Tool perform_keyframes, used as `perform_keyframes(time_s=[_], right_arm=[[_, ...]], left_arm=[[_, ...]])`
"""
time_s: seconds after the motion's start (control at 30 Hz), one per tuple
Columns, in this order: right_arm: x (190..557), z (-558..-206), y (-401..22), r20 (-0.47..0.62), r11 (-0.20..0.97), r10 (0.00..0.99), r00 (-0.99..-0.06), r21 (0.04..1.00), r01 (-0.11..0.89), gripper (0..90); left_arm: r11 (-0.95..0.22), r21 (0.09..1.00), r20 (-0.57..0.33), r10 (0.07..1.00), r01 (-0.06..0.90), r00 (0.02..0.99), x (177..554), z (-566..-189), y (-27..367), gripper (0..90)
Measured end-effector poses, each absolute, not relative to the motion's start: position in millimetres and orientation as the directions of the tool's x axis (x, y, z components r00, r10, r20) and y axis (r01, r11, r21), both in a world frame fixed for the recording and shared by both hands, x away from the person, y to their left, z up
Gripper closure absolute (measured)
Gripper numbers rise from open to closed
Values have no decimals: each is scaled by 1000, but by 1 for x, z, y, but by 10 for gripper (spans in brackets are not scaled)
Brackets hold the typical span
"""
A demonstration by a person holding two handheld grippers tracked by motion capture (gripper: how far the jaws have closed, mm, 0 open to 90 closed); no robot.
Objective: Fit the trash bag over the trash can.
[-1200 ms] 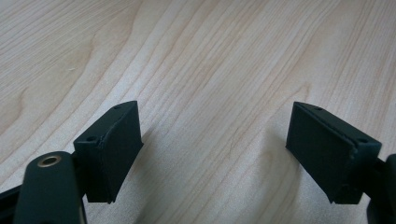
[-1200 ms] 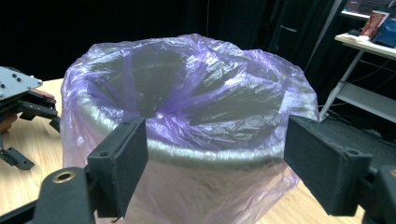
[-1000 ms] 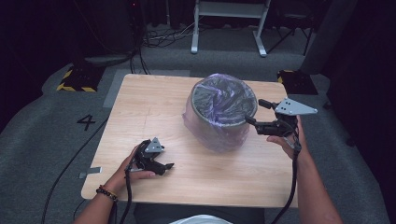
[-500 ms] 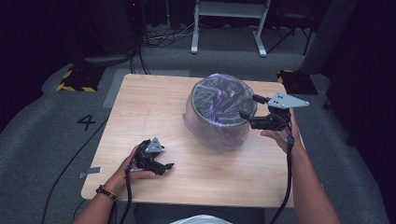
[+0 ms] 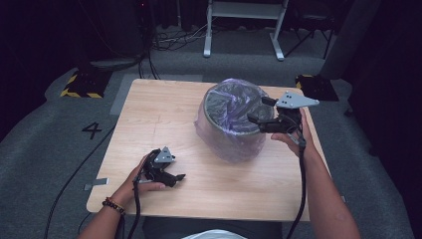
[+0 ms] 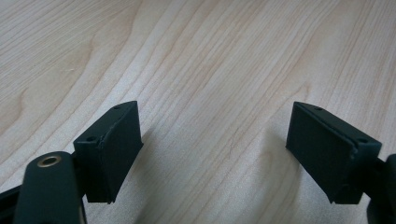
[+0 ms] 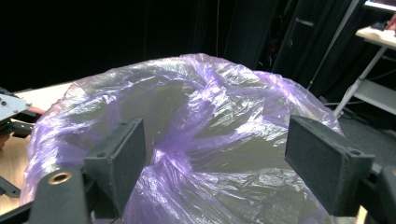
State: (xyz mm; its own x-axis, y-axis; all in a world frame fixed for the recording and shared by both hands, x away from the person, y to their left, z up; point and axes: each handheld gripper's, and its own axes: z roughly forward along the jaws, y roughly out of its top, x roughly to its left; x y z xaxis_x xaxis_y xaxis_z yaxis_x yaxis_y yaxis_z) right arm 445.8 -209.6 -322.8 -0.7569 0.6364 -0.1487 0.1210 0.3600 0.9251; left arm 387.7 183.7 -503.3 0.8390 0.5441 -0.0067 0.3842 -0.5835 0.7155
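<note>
purple bag (image 5: 234, 142) lines a round bin (image 5: 238, 130), crinkled and translucent.

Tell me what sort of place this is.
Probably a recording studio or lab set up for handling trials, not a home. A lone wooden table stands on grey carpet marked with a number 4, cables trail over the floor, and black curtains close off the dark surroundings.
</note>
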Motion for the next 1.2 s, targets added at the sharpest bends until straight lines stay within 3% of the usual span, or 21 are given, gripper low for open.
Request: perform_keyframes(time_s=[0.87, 1.2], right_arm=[[465, -319, -183, -119, 471, 565, -817, 859, 201, 184], [470, -315, -174, -153, 506, 564, -812, 840, 193, 169]], left_arm=[[-584, 715, -7, 543, 384, 840, 388, -503, 184, 179], [-584, 715, -7, 543, 384, 840, 388, -503, 184, 179]])
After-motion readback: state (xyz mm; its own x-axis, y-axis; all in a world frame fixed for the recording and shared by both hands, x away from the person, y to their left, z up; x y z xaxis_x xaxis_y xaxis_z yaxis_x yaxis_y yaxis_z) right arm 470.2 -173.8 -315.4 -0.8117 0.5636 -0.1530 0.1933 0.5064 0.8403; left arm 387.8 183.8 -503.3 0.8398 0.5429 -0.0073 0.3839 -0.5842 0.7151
